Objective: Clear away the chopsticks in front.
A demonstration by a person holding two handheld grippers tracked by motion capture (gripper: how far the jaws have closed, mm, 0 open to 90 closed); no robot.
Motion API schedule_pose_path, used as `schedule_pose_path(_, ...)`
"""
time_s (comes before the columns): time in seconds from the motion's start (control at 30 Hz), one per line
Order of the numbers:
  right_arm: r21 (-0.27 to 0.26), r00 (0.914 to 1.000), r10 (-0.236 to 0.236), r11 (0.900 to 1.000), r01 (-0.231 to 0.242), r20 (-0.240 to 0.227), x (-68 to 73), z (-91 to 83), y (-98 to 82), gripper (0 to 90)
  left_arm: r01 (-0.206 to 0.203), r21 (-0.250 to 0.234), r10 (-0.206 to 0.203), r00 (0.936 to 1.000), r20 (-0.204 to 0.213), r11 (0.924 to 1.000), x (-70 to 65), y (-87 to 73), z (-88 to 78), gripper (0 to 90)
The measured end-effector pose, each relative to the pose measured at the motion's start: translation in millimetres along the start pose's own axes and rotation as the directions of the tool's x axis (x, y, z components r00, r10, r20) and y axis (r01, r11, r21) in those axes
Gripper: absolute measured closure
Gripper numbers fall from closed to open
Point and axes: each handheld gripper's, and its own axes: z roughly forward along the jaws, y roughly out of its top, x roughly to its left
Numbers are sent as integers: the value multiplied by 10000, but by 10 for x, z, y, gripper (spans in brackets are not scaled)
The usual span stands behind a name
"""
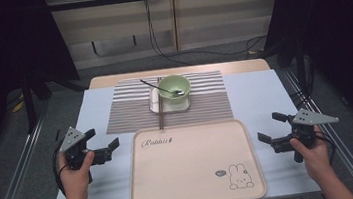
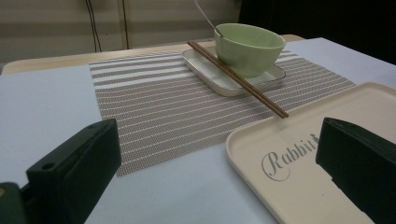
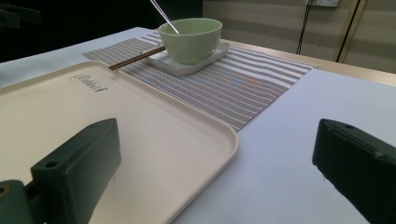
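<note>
— On the desk, where's the tray?
— Between both tongs: left tongs and right tongs spread wide, pinching nothing, just beside its edges.

Tray flat, bare, passable between tools; bowl, chopsticks, spoon block far striped mat; surface sides free.

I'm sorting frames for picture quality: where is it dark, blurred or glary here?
High view: the tray and bowl are evenly lit and sharp, while the room's left and right sides are nearly black. Left gripper view: the close black jaws are soft, the chopsticks fairly crisp. Right gripper view: faint coloured shimmer on the striped mat; no strong glare.
</note>
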Motion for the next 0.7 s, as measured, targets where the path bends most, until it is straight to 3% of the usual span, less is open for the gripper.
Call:
schedule_pose_path(0.43, 25, 10000, -39, 10000, 39, -40, 9, 4, -2, 7, 55, 128, -59, 9993, 358, 9999, -40, 62, 180, 0)
schedule_pose_path(0.7, -100, 10000, -22, 9999, 21, -59, 9, 0, 6, 7, 134, -120, -126, 9978, 649, 9998, -111, 143, 342, 0)
